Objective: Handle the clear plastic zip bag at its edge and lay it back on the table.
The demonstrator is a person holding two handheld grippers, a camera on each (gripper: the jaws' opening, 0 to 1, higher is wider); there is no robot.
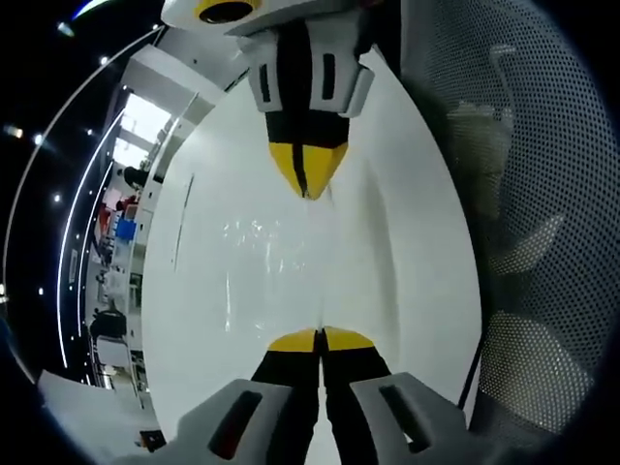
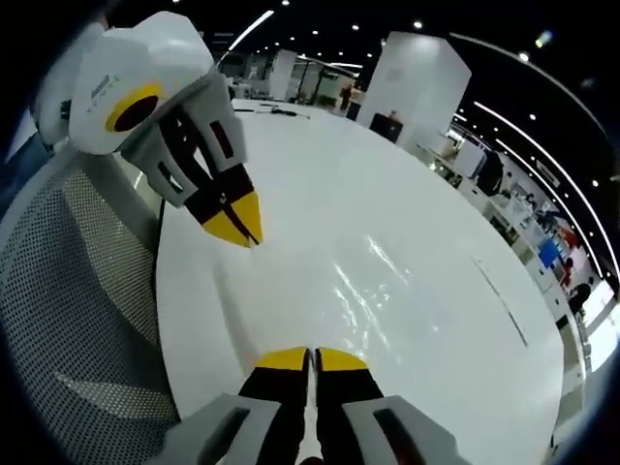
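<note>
Left gripper view: left claw (image 1: 320,336) and right claw (image 1: 308,189) clenched on opposite edges of the clear zip bag (image 1: 291,262) stretched above the counter (image 1: 407,271); uneven release risks crumpled landing

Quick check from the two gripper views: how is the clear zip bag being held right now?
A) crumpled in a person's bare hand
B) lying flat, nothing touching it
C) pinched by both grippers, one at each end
C: the left gripper and the right gripper are each closed on an edge of the clear zip bag, which stretches between them above the white table.
</note>
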